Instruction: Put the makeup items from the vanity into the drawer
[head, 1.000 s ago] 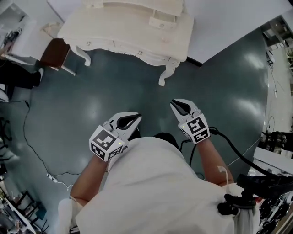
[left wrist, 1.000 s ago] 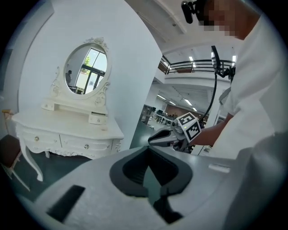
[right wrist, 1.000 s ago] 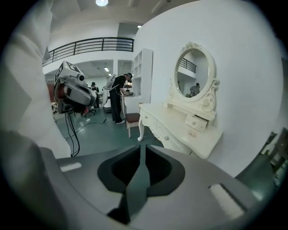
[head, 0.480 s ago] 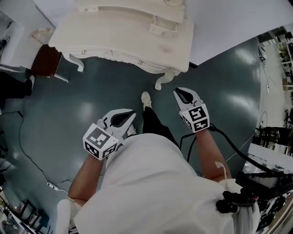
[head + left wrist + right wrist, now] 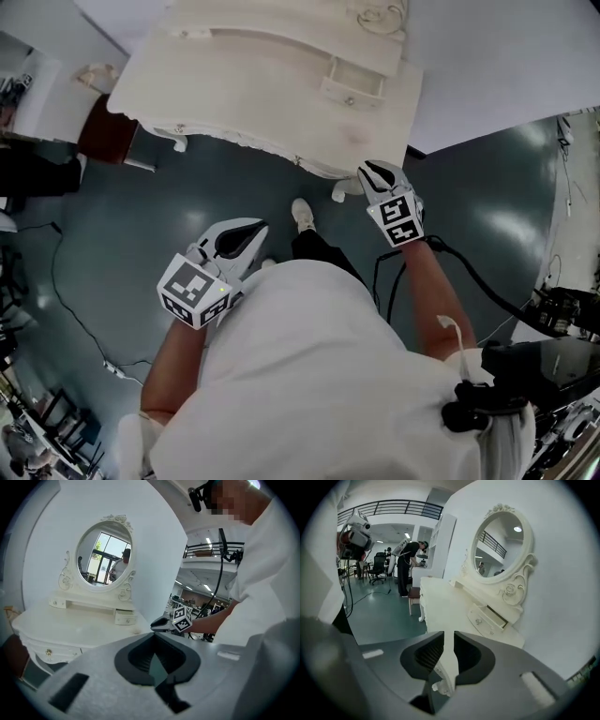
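Head view: left gripper [image 5: 255,228] clenched empty and right gripper [image 5: 369,168] a slit apart, at the cream carved wooden vanity [image 5: 234,84] (no makeup items discernible). Judged wise: a slow, level approach, clear of its scalloped front edge

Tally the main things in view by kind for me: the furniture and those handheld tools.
Grippers: 2, the left gripper and the right gripper
White vanity: 1
Oval mirror: 1
Brown-seated stool: 1
Total: 5

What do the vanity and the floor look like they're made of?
Vanity: probably painted wood, cream and matte, judging by the carved trim and curved legs. Floor: a smooth, glossy dark teal coating, perhaps epoxy; it shows bright light reflections.
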Action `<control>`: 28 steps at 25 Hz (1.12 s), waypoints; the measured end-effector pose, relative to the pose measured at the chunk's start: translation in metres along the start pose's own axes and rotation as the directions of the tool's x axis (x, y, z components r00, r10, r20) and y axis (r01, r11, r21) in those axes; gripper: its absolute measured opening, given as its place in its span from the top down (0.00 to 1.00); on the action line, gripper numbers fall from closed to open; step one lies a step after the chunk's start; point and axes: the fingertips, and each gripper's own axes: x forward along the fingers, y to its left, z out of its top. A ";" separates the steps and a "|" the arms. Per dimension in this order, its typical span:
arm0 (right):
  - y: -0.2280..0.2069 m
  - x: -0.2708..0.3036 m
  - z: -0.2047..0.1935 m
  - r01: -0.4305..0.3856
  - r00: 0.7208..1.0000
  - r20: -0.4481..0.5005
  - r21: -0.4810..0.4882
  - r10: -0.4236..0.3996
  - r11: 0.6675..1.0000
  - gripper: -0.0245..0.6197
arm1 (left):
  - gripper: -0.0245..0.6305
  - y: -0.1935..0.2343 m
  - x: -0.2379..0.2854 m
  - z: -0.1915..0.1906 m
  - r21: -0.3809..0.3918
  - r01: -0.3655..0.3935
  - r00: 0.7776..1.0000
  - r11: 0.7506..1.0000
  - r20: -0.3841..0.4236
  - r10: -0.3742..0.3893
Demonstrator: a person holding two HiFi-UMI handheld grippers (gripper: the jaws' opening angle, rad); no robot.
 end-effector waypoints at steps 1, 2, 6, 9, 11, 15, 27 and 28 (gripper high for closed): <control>-0.011 0.012 -0.002 -0.006 1.000 -0.012 -0.021 0.006 1.000 0.85 | 0.96 0.007 0.009 0.007 0.002 -0.008 1.000 1.000 -0.004 0.008; -0.020 0.022 -0.005 -0.013 1.000 -0.025 -0.042 0.012 0.999 0.85 | 0.96 0.013 0.018 0.015 0.002 -0.016 1.000 1.000 -0.006 0.016; -0.051 0.057 -0.018 -0.042 0.997 -0.075 -0.115 0.033 0.992 0.82 | 0.96 0.032 0.046 0.043 -0.003 -0.047 0.999 0.999 0.001 0.047; -0.064 0.078 -0.027 -0.078 0.992 -0.105 -0.139 0.064 0.987 0.82 | 0.96 0.045 0.063 0.058 -0.016 -0.068 0.998 0.998 0.000 0.068; -0.067 0.091 -0.034 -0.109 0.988 -0.125 -0.154 0.090 0.982 0.81 | 0.96 0.051 0.073 0.062 -0.027 -0.080 0.997 0.996 -0.011 0.080; -0.075 0.106 -0.044 -0.150 0.982 -0.140 -0.177 0.126 0.973 0.81 | 0.96 0.059 0.094 0.067 -0.037 -0.095 0.995 0.995 -0.029 0.094; -0.084 0.103 -0.035 -0.188 0.980 -0.102 -0.170 0.172 0.967 0.94 | 0.96 0.069 0.128 0.076 -0.041 -0.090 0.995 0.995 -0.046 0.089; -0.084 0.099 -0.031 -0.193 0.979 -0.100 -0.170 0.178 0.966 0.95 | 0.96 0.070 0.128 0.077 -0.036 -0.088 0.995 0.995 -0.045 0.086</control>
